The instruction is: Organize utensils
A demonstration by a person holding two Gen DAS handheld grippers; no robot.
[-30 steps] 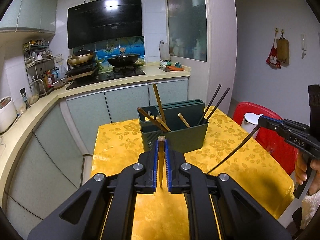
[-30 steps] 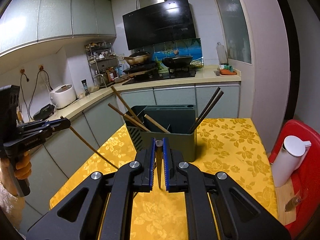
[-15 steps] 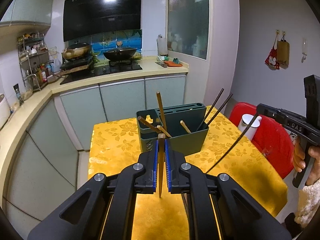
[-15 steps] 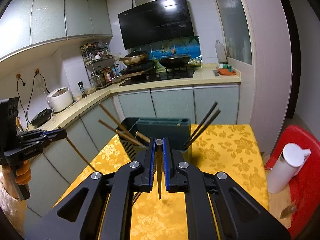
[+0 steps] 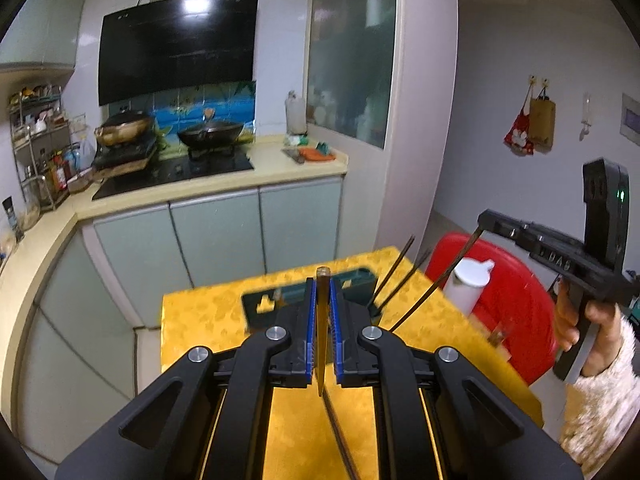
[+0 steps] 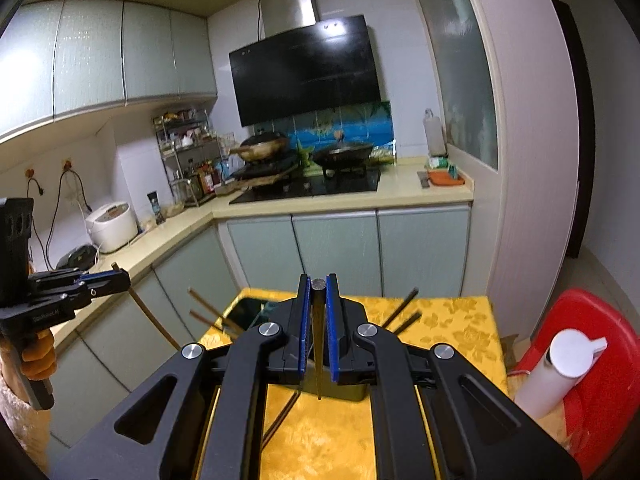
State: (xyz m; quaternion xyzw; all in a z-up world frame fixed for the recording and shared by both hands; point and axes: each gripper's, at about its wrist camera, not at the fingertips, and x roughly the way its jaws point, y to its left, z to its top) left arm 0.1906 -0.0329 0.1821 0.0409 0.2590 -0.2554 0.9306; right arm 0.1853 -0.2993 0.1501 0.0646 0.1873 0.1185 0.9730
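Left gripper [image 5: 323,332] is clamped on a brown wooden chopstick [image 5: 322,320], which stands upright between the blue pads; we see its blunt top end above the fingers and its tip hanging below them, low centre of the left wrist view. Right gripper [image 6: 319,332] is clenched on a dark chopstick [image 6: 318,344], also upright, round end poking out on top, thin tip pointing down at centre of the right wrist view. In the left view we see the right gripper again at the right edge, held by a hand [image 5: 588,320] in a fuzzy white sleeve, the dark stick slanting down from its fingers. Dark green utensil holder [image 5: 352,280] sits on the yellow floral surface [image 5: 200,320], mostly hidden behind the fingers. Two dark chopsticks [image 6: 404,312] lean out of its right side, brown ones [image 6: 204,312] lean out left. White bottle [image 6: 560,368] stands on a red stool [image 6: 600,320] at lower right.
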